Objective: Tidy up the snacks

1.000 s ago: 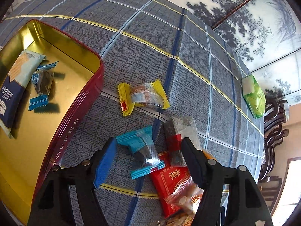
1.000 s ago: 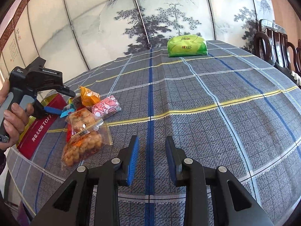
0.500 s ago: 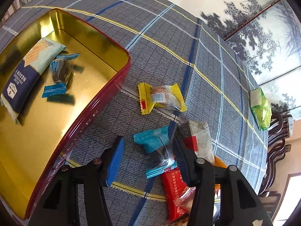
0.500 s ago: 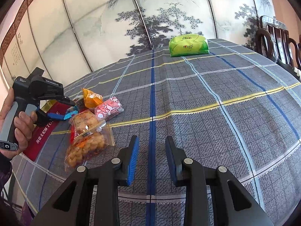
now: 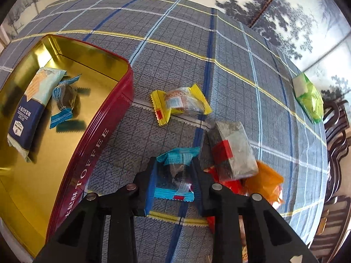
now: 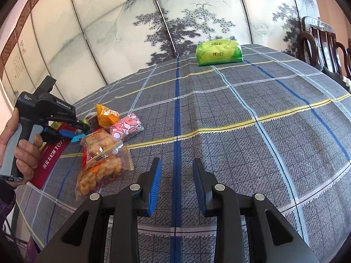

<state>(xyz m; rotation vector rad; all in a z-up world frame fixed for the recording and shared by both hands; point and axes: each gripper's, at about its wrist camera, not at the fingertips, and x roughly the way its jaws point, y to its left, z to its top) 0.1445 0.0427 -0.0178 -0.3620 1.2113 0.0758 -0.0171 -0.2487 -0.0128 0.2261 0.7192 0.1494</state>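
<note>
Left wrist view: the left gripper (image 5: 174, 175) is closed on a blue candy (image 5: 175, 171), its blue-padded fingers (image 5: 151, 182) pressing the wrapper from both sides. The candy sits above the cloth (image 5: 175, 43), just beside the tin (image 5: 98, 135) and near the loose snacks.

The tin is a rounded container with a gold interior and a dark red outer wall lettered "TOFFEE". It holds two items: a navy-and-pale biscuit pack (image 5: 33, 105) lying along its left side, and a second blue-wrapped candy (image 5: 63, 100) touching that pack's right edge. The remaining gold floor is bare.

Outside the tin, on the cloth, lie a yellow candy (image 5: 179, 104) beyond the gripper, a grey pack (image 5: 232, 149) with a red band to the right, and an orange packet (image 5: 265, 182) partly under the grey pack. A green pack (image 5: 309, 98) lies well apart, near the far table edge.

Right wrist view: the right gripper (image 6: 176, 179) hangs over bare cloth with its jaws narrowly parted and nothing between them. To its left lie a clear bag (image 6: 103, 166) of fried snacks, a pink pack (image 6: 126, 126) and the orange packet (image 6: 106, 115). The left hand (image 6: 24, 149) grips the other tool's handle above the tin's red wall (image 6: 51, 153). The green pack (image 6: 219, 52) rests at the far edge, with a chair (image 6: 322, 41) beside the table.
</note>
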